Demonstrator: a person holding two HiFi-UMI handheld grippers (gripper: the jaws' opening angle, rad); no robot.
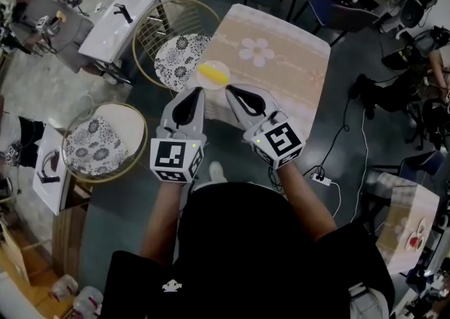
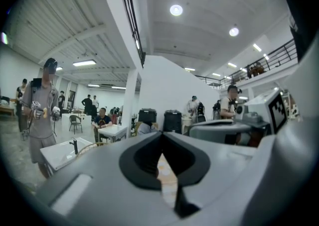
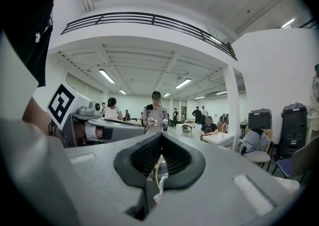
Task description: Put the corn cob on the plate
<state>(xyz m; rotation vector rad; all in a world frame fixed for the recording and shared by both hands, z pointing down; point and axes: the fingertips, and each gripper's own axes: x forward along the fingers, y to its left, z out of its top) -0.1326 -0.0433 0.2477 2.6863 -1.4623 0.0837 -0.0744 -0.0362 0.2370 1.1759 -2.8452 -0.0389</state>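
Arms in short black sleeves reach forward from the bottom of the head view, each hand holding a gripper with a black-and-white marker cube at its rear. The left gripper [image 1: 199,90] and the right gripper [image 1: 227,88] lie side by side and roughly level, angled in toward each other so that their tips nearly meet.

In the left gripper view, the fingers [image 2: 149,143] of the left gripper [image 2: 161,135] are pressed together at the tips with nothing between them. Only a sliver of pale cloth shows through the gap lower down. In the right gripper view, the fingers [image 3: 172,145] of the right gripper [image 3: 160,135] are likewise pressed together and hold nothing.

Just beyond both sets of tips sits a small round cream plate [image 1: 218,66] at the near edge of the tabletop [image 1: 288,82]. The yellow corn cob [image 1: 209,72] lies on the plate, apart from both grippers. The tabletop is covered by a pale pink cloth with a white flower [image 1: 256,50] printed on it.

To the left of the tabletop stands a gold wire chair [image 1: 150,22] with a black-and-white patterned cushion. A second chair [image 1: 105,173] of the same kind stands nearer, at the left. A white cable [image 1: 336,202] trails over the grey floor at the right. Further off are more tables, and a person [image 1: 49,22] stands at the upper left.
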